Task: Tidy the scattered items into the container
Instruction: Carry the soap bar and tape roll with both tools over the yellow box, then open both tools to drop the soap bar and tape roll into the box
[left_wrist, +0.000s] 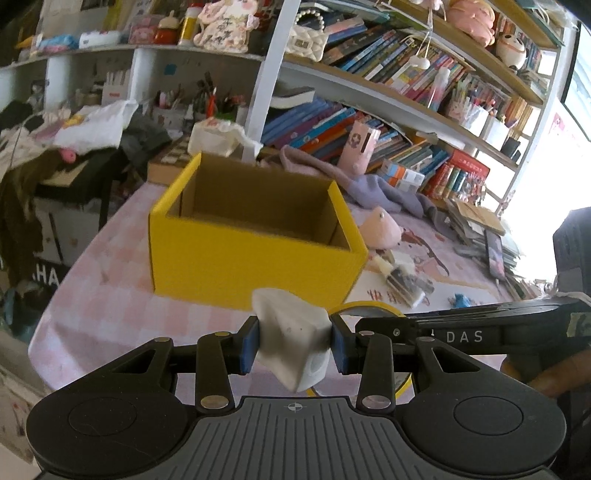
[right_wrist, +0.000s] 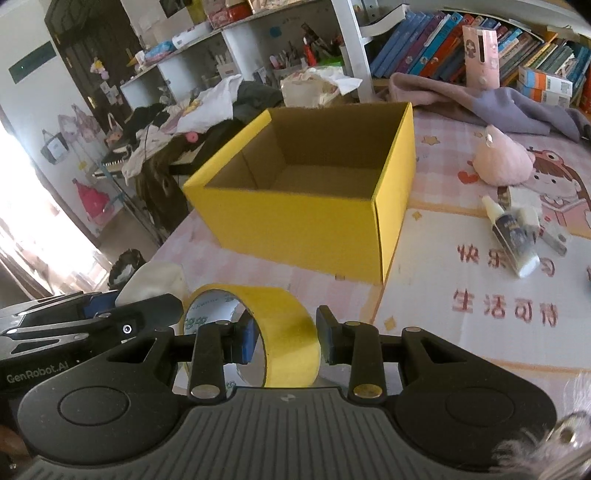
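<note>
An open yellow cardboard box (left_wrist: 255, 273) (right_wrist: 295, 229) stands empty on the pink checked tablecloth, just ahead of both grippers. My left gripper (left_wrist: 295, 347) is shut on a white soft lump (left_wrist: 291, 328), held above the cloth short of the box's front wall; the lump (right_wrist: 155, 280) also shows at the left of the right wrist view. My right gripper (right_wrist: 286, 341) is shut on a roll of yellow tape (right_wrist: 284, 306), one pad inside the ring and one outside. A thin arc of the tape (left_wrist: 365, 305) shows in the left wrist view.
Right of the box lie a pink plush toy (right_wrist: 502, 158), a small glue bottle (right_wrist: 513, 236) with bits beside it, and a purple cloth (right_wrist: 498, 107). A small blue item (left_wrist: 460, 300) lies further right. Bookshelves stand behind; the table edge drops off at the left.
</note>
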